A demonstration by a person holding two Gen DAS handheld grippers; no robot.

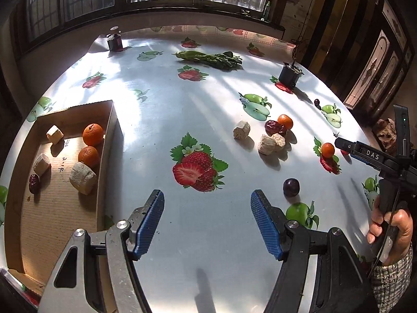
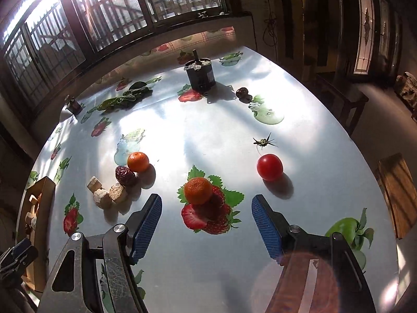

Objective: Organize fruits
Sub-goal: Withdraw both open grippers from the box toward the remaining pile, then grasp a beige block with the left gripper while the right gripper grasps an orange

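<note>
left gripper [image 1: 207,220] jaws spread, empty, over bare surface [image 1: 198,120] just beside the brown cardboard box [image 1: 105,154] at the left edge. right gripper [image 2: 206,224] jaws spread, empty; small round orange mandarin [image 2: 198,191] sits on the surface just ahead between them, round red tomato [image 2: 269,167] toward the right edge.

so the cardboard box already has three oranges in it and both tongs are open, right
Not quite: the cardboard box holds two oranges, not three, as the left wrist view shows. Both tongs, left and right, are indeed open.
</note>
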